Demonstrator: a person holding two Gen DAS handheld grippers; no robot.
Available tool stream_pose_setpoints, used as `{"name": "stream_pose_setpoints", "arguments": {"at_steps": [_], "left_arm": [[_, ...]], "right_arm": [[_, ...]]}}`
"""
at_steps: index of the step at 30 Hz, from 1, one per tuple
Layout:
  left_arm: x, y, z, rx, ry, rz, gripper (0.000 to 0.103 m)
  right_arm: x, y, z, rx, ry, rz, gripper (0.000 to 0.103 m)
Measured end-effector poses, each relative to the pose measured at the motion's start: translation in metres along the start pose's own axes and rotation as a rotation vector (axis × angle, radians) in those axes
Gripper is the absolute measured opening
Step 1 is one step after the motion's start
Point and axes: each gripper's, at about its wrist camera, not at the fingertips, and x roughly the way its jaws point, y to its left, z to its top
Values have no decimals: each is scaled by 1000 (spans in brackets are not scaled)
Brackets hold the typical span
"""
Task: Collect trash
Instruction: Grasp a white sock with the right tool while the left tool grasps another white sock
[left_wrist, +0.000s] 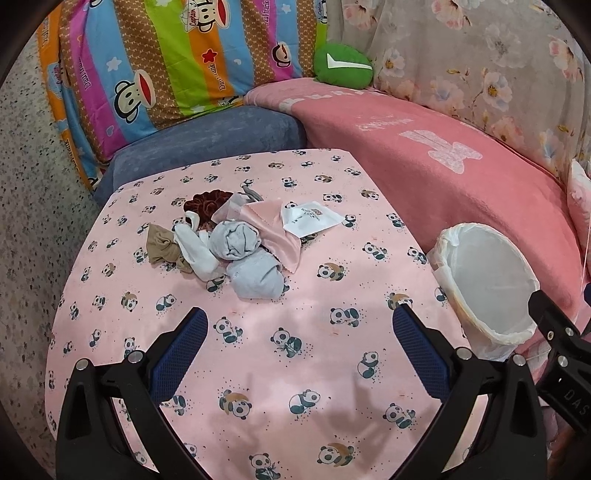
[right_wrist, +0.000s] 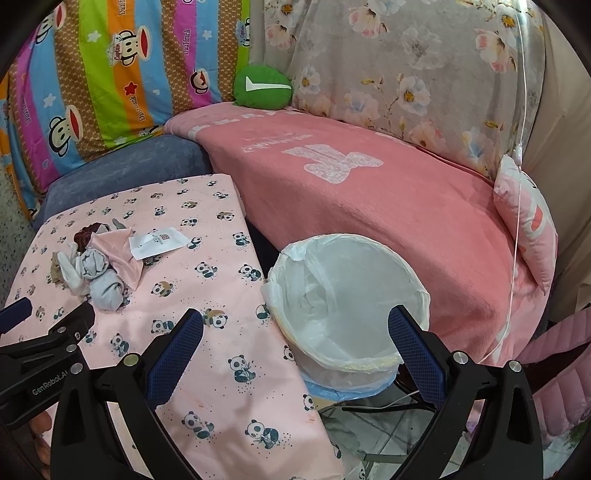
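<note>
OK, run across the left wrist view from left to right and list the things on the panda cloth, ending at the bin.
Tan cloth → white sock → grey rolled socks → pink cloth → white paper packet → lined bin, standing off the table's right edge.

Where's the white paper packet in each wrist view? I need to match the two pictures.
Left wrist view: the white paper packet lies above centre on the panda cloth, at the right end of the pile.
Right wrist view: the packet sits left of centre, right of the same pile.
Shared landmark: the lined bin, to the packet's right in both.
</note>
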Motion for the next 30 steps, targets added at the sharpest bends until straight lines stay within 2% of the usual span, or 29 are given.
{"name": "stream_pose_setpoints", "arguments": {"at_steps": [4,9,14,21,30], "left_arm": [[9,22,7,-40,-37,15,96],[28,57,19,-103,-22,24,96],[50,81,31,-100,-2,50,96],[91,124,41,-184,48,2,96],[114,158,44,-295,82,-111,94]], "right_arm": [[6,11,4,-8,-2,4,98],[15,26,11,-16,-1,22,98],[30,49,18,-26,4,55,98],[58,86,28,-49,24,120,98],[90,142,33,-67,72,251,97]]}}
